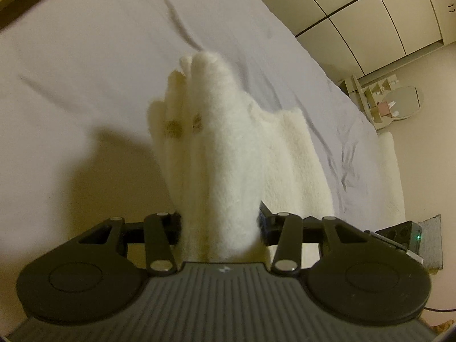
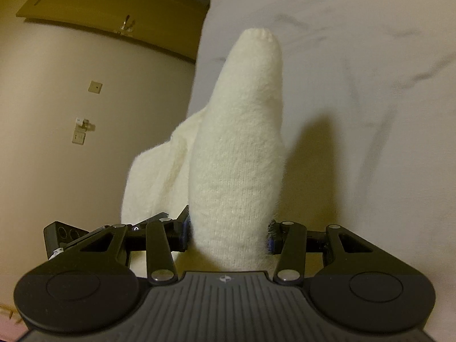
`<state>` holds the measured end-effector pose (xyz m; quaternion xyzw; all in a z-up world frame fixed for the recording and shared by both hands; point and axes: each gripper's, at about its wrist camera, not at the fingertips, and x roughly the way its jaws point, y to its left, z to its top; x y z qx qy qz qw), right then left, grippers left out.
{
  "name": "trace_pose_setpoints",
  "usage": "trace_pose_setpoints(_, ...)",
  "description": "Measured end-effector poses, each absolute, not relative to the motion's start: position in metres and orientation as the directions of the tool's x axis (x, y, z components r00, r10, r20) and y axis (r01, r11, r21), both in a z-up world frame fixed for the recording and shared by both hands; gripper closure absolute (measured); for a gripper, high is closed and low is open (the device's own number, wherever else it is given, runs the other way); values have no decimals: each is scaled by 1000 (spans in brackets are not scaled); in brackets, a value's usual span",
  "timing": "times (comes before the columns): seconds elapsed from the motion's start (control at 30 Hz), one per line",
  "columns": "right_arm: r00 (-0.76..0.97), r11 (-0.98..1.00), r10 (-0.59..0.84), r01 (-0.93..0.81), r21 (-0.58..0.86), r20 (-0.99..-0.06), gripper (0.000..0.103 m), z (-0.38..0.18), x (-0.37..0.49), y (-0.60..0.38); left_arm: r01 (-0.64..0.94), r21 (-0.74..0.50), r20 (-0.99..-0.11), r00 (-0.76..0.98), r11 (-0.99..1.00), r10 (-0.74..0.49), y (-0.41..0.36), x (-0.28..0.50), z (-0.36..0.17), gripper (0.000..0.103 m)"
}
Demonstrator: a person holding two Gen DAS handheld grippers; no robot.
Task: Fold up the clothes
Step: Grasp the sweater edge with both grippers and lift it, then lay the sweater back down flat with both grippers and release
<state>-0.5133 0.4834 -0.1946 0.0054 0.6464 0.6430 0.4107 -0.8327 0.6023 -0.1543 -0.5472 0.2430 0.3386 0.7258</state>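
Observation:
A cream fuzzy knit garment (image 1: 228, 154) hangs bunched from my left gripper (image 1: 219, 222), which is shut on it; its folds hang down over the bed, and brown buttons (image 1: 173, 126) show on one fold. My right gripper (image 2: 228, 233) is shut on another part of the same garment (image 2: 242, 148), a rounded sleeve-like roll that hangs over the bed. The fingertips of both grippers are buried in the knit. The garment is lifted off the sheet and throws shadows on it.
A bed with a wrinkled pale sheet (image 1: 99, 57) lies below both grippers. Its edge runs along the right in the left wrist view, with wardrobe doors (image 1: 370, 14) and a small round table (image 1: 401, 102) beyond. In the right wrist view a wall with sockets (image 2: 79, 136) is at the left.

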Motion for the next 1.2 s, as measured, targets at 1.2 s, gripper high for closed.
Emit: trace_pose_setpoints(1.2, -424, 153, 502, -814, 560, -754, 36, -296, -724, 656, -883, -428, -818, 470, 193, 331, 793, -1036, -239, 59)
